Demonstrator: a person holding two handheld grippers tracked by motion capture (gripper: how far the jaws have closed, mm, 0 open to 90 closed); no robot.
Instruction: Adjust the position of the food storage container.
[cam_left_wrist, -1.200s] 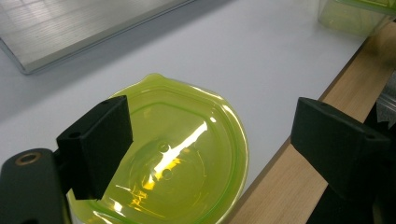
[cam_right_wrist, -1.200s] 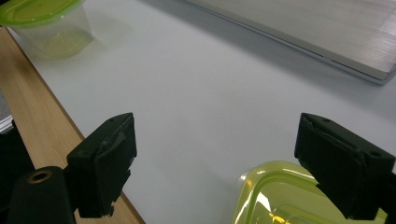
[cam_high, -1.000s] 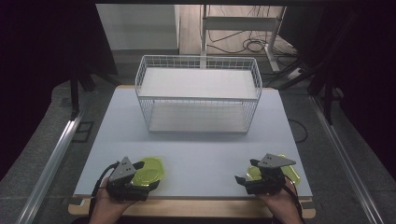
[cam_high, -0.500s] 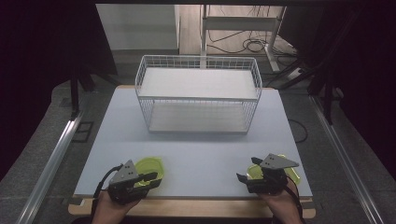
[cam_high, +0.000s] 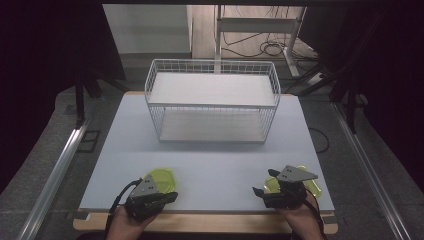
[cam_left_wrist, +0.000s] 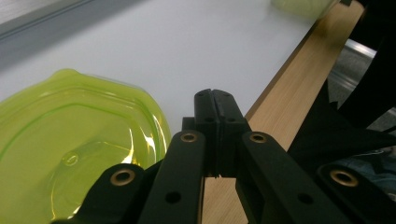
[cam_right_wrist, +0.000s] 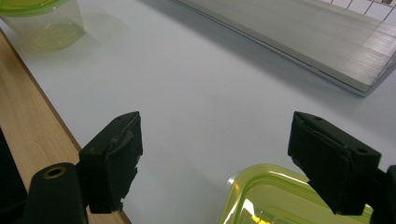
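From the high view, two yellow-green containers are seen resting on the desk (cam_high: 210, 165) near its front edge, one (cam_high: 161, 179) beside the left tool (cam_high: 167, 197) and one (cam_high: 295, 183) at the right tool (cam_high: 258, 191), while the wire basket (cam_high: 212, 102) farther back stands empty, so nothing appears to have been moved yet. In the left gripper view, the left tool (cam_left_wrist: 215, 100) is shown with its jaws pressed together on nothing, the container (cam_left_wrist: 70, 149) lying just beside it. In the right gripper view, the right tool (cam_right_wrist: 217, 156) is held wide apart above the rim of its container (cam_right_wrist: 275, 198), ungrasped, so any picking up and placing is judged to remain.

Two translucent lime-green containers (cam_high: 161, 179) (cam_high: 300, 184), a white wire-grid basket (cam_high: 212, 100), pale grey table (cam_high: 210, 160) with wooden edge.
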